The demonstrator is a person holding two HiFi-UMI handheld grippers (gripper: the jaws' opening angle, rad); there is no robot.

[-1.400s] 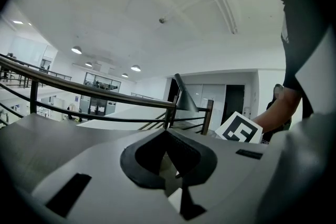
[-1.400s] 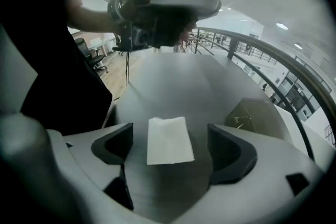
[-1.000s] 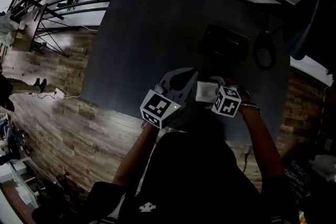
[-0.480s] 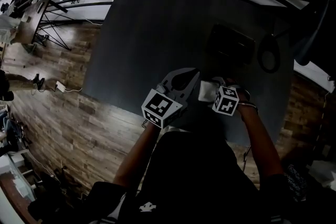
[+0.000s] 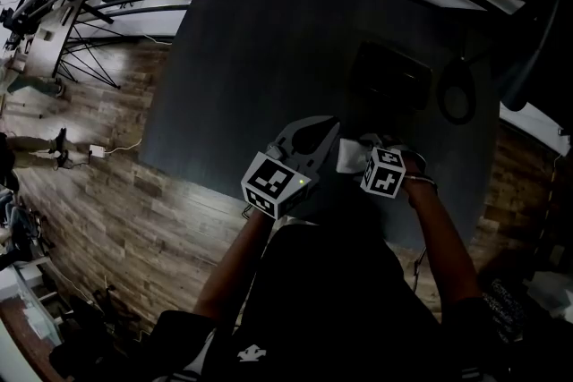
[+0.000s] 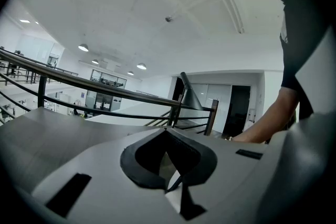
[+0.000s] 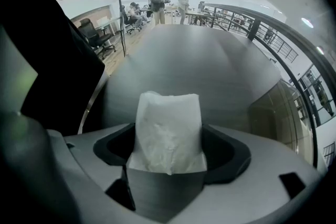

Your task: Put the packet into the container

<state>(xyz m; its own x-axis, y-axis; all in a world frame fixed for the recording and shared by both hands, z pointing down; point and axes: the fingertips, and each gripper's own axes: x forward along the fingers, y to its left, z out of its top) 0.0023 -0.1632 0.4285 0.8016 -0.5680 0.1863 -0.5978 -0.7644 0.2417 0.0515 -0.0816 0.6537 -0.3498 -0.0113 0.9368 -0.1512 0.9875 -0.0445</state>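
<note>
The packet (image 7: 168, 131) is seen wrapped in white, crinkled film; the surface (image 5: 260, 58) is finished dark, smooth and matt; the floor (image 5: 107, 201) is laid in grained wood.

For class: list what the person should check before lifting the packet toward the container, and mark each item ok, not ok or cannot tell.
1. Packet between the right gripper jaws: ok; they have just been closing and its sides meet the pads.
2. Grip firm enough to lift: cannot tell.
3. Left gripper shut, empty, left of the packet, off the route: ok.
4. Container in sight, farther along the table: ok.
5. Container open on top: cannot tell, too dark.
</note>
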